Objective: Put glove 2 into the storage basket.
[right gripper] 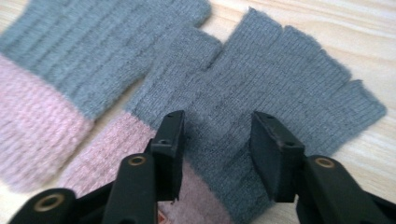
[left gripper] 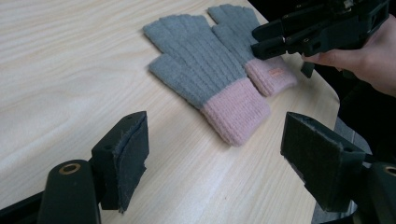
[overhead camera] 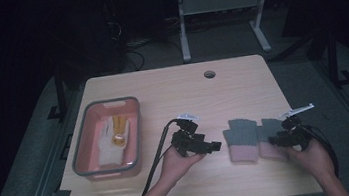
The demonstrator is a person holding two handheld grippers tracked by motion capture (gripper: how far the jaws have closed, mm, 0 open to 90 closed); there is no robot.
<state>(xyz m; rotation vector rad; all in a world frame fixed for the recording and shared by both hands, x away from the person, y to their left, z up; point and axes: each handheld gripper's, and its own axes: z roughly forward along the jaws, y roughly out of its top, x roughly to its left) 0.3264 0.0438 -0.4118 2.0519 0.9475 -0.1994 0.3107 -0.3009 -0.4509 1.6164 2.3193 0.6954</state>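
Two grey knitted fingerless gloves with pink cuffs lie flat side by side on the pale wooden table (overhead camera: 161, 89), at its right near part. The right-hand glove (right gripper: 280, 79) lies just beside the left-hand glove (left gripper: 205, 79), their edges touching near the thumbs. The right gripper (right gripper: 217, 144) hangs over the right-hand glove near where grey meets pink, its black jaws part-way apart with the knit below the gap; the pads are not pinching the fabric. The left gripper (left gripper: 215, 158) rests low over bare table just left of the gloves, jaws spread wide and holding nothing. Far to the left sits a grey-rimmed pink plastic tub (overhead camera: 81, 157) with a white and yellow work glove (overhead camera: 112, 141) lying inside.
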